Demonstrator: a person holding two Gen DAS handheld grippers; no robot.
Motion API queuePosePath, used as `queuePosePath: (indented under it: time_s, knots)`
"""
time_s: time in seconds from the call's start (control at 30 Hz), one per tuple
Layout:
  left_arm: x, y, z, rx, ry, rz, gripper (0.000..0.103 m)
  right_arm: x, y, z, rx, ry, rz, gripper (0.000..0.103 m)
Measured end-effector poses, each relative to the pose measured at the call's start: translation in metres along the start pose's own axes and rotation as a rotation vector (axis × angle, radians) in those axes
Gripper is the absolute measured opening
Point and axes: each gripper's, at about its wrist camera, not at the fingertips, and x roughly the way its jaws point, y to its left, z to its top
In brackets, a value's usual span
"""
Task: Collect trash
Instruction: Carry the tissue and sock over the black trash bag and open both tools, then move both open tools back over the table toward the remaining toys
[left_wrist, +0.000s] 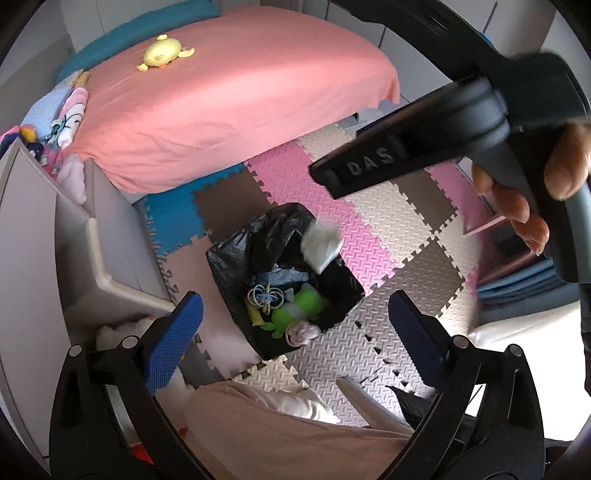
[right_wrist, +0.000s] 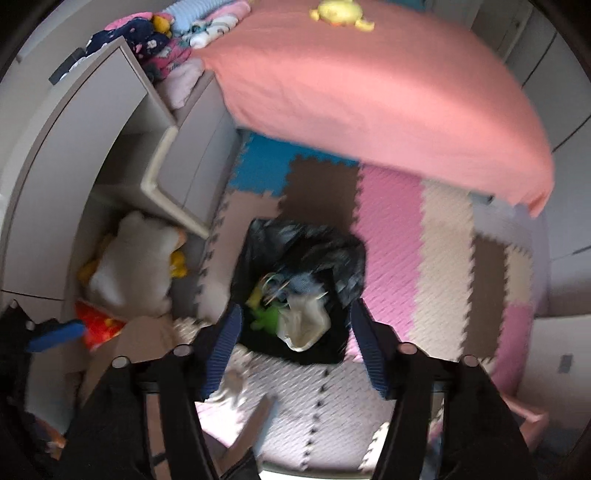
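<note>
A square bin lined with a black bag (left_wrist: 332, 284) stands on the foam-mat floor. It holds a green toy (left_wrist: 295, 312), rubber bands and scraps. A crumpled white paper (left_wrist: 320, 246) is in the air over the bin's far rim, just below the right gripper's body (left_wrist: 406, 155). In the right wrist view the white paper (right_wrist: 306, 321) lies inside the bin (right_wrist: 347, 266). My left gripper (left_wrist: 291, 336) is open and empty above the bin. My right gripper (right_wrist: 295, 343) is open and empty over the bin.
A bed with a pink sheet (left_wrist: 229, 99) and a yellow plush (left_wrist: 162, 53) lies behind the bin. A grey drawer unit (left_wrist: 110, 258) stands at the left. A white plush (right_wrist: 136, 258) lies on the floor beside it. Coloured foam mats (left_wrist: 388, 236) cover the floor.
</note>
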Motion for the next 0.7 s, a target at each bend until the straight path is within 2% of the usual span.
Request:
queuePosePath:
  time_s: [0.33, 0.7]
  knots:
    - [-0.006, 0.012, -0.002, -0.050, -0.015, 0.006, 0.097, -0.009, 0.010, 0.010, -0.022, -0.031, 0.023, 0.063]
    - [-0.035, 0.045, -0.014, -0.106, -0.065, 0.042, 0.097, -0.037, 0.060, 0.029, -0.108, -0.097, 0.051, 0.066]
